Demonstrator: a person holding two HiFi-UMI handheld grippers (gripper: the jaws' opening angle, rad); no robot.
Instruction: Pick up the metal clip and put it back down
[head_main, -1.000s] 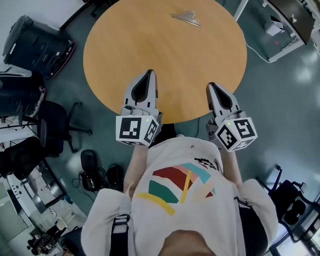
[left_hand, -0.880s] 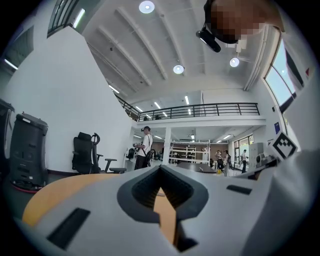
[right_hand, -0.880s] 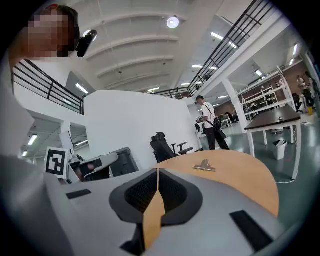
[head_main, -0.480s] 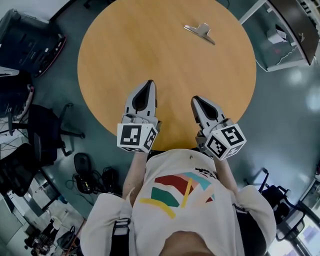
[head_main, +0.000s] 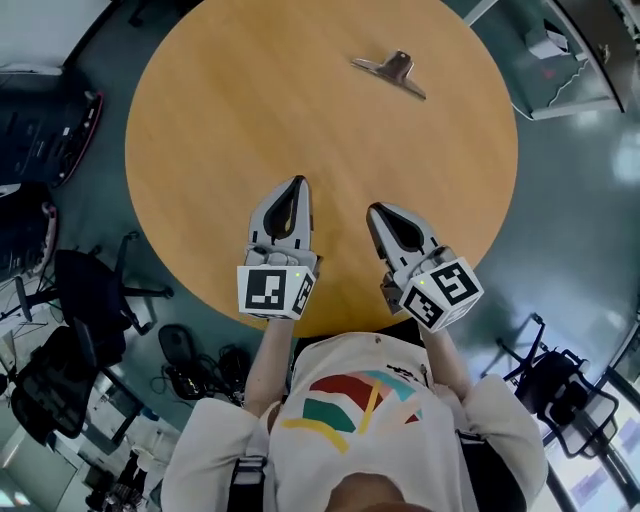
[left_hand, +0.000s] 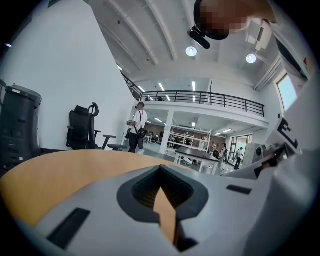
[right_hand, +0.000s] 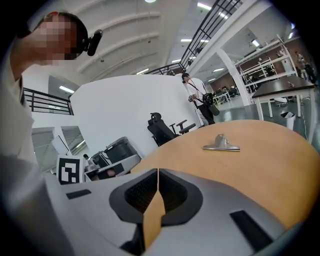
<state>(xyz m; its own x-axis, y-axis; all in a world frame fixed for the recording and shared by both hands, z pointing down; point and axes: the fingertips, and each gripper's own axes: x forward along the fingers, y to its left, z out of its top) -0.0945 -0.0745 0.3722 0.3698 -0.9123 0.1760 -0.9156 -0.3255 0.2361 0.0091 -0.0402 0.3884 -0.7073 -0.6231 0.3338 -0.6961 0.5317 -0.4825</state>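
A shiny metal clip (head_main: 390, 72) lies on the far right part of the round wooden table (head_main: 220, 110); the right gripper view shows the clip (right_hand: 221, 144) ahead and to the right of the jaws. My left gripper (head_main: 293, 184) hovers over the table's near edge, jaws together, nothing between them. My right gripper (head_main: 378, 211) sits beside it, also shut and empty, well short of the clip. In each gripper view the jaws meet in a closed line, left gripper (left_hand: 161, 168) and right gripper (right_hand: 157, 172).
Black office chairs (head_main: 90, 300) and cables stand on the floor at the left. A white desk (head_main: 560, 50) is at the upper right, another chair (head_main: 560, 380) at the lower right. A person (right_hand: 202, 100) stands beyond the table.
The view has shifted so the table and clip sit lower in frame. My right gripper has moved left and forward over the table edge, closer to the left gripper.
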